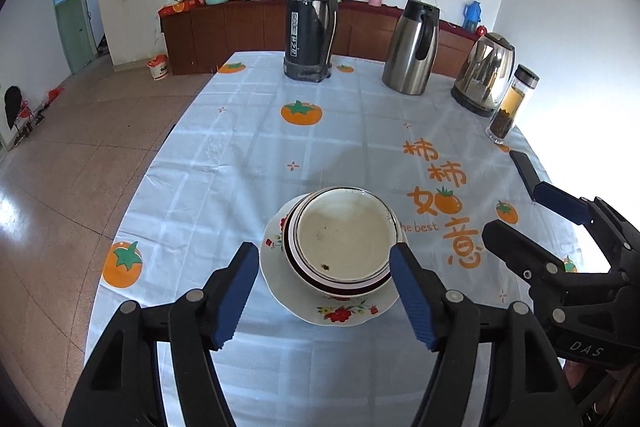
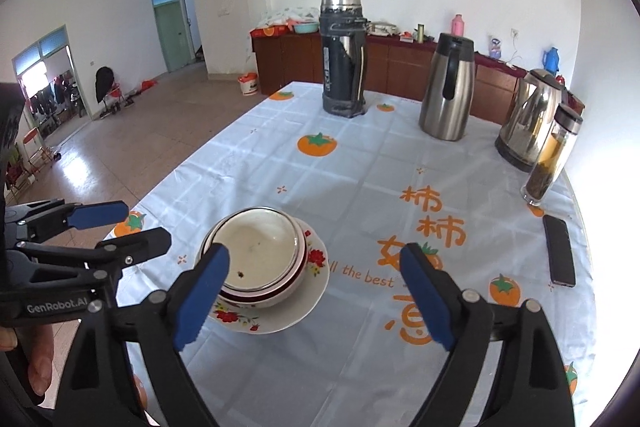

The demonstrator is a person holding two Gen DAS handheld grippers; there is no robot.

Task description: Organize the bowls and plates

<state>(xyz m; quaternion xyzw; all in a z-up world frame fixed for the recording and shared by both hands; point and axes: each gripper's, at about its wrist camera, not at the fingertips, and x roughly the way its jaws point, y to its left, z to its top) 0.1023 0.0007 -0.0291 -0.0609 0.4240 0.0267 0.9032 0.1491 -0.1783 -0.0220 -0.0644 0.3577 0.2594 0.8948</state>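
the table [image 1: 240, 155] wears a pale blue checked cloth printed with orange persimmons and orange chinese lettering, plus the words "the best". in the left wrist view a white bowl [image 1: 344, 239] with a dark red band sits nested on a floral plate [image 1: 340, 313], both at about 6 o'clock on the cloth, near the front edge. there are a few dark specks inside the bowl.

the left gripper [image 1: 324, 295] hangs just short of the stack with its blue-padded tongs spread wide, one on each side of the plate, gripping nothing. the right gripper [image 2: 316, 301] is likewise gaping wide and empty, the stack off at its 10 o'clock.

at the far end, around 12 o'clock, stands a tall dark flask [image 1: 310, 21]; a steel jug [image 1: 412, 47] is at 1 o'clock, then an electric kettle [image 1: 482, 75] and a glass tea bottle [image 1: 512, 105] toward 2 o'clock. a dark phone [image 2: 560, 251] lies flat at the cloth's right edge.

beyond the table, a brown cabinet [image 1: 224, 31] runs along the white wall, cluttered on top. the floor [image 1: 60, 167] is glossy tan tile, with a green door [image 1: 74, 35] at 10 o'clock.
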